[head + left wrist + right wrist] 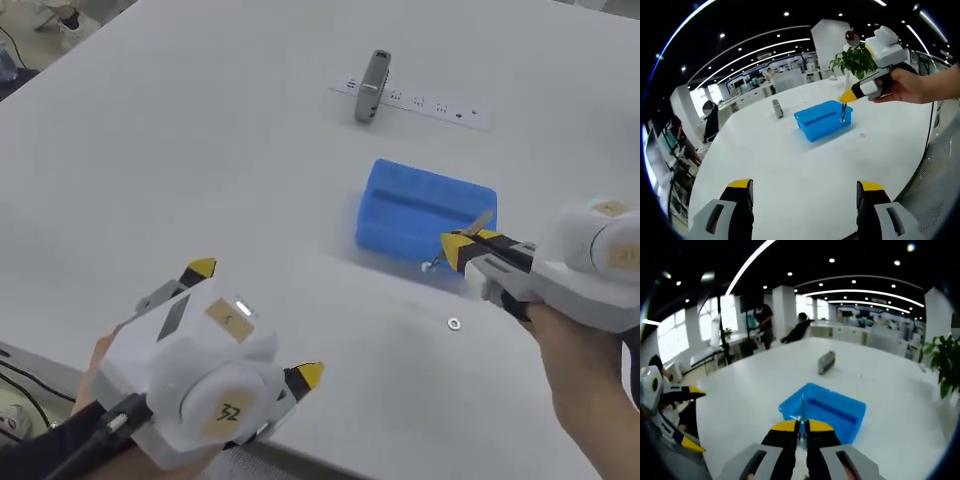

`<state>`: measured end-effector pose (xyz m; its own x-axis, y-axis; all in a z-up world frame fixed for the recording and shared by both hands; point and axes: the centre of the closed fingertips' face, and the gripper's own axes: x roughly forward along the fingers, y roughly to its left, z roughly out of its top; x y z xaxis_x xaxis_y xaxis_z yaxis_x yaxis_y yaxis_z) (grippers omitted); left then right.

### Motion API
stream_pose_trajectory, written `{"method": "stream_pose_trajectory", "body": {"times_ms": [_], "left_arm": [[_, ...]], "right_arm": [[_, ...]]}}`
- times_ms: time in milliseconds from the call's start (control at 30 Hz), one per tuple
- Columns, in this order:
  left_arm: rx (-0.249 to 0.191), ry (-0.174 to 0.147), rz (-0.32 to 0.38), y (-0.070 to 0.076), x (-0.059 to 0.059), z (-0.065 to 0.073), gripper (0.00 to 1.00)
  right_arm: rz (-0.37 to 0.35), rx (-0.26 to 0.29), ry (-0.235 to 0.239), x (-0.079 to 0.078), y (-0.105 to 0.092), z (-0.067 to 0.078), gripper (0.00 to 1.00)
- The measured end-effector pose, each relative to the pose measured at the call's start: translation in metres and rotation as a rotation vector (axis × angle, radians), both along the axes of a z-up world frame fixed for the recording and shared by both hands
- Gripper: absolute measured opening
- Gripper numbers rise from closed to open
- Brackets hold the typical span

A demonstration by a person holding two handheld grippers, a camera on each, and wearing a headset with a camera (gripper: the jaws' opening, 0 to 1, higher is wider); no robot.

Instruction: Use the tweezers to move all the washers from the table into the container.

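A blue container [425,205] sits on the white table [200,150]. One small washer [454,323] lies on the table just in front of it, below my right gripper. That right gripper [458,248] is shut on thin metal tweezers [436,260], whose tips point down at the container's near edge. I cannot tell whether the tips hold anything. In the right gripper view the tweezers [802,410] rise between the closed jaws [801,426] over the blue container [825,410]. My left gripper [255,322] hovers open and empty at the near left; its own view shows the container [822,119] ahead.
A white power strip [415,100] with a grey oblong object [372,85] across it lies behind the container. The table's near edge runs under my left gripper. Far off there are people, desks and a potted plant [857,60].
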<state>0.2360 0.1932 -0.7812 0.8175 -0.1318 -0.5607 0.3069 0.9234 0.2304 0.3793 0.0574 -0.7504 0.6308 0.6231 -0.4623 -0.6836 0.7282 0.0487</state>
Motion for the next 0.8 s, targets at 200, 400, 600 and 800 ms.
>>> {"method": "stream_pose_trajectory", "body": {"times_ms": [200,400,600,800], "left_arm": [[-0.009,-0.014,0.01,0.001,0.001,0.003,0.88],[-0.006,-0.009,0.008,0.001,0.001,0.002,0.88],[-0.046,-0.022,-0.011,-0.005,0.001,0.006,0.93],[-0.065,-0.03,-0.001,-0.005,0.002,0.007,0.94]], "right_arm": [[-0.016,0.022,-0.032,0.018,0.004,0.013,0.02],[-0.034,0.004,-0.059,0.035,0.006,0.008,0.02],[-0.041,-0.027,-0.03,0.047,0.008,-0.015,0.03],[-0.022,-0.056,-0.005,0.05,0.012,-0.03,0.03]]}}
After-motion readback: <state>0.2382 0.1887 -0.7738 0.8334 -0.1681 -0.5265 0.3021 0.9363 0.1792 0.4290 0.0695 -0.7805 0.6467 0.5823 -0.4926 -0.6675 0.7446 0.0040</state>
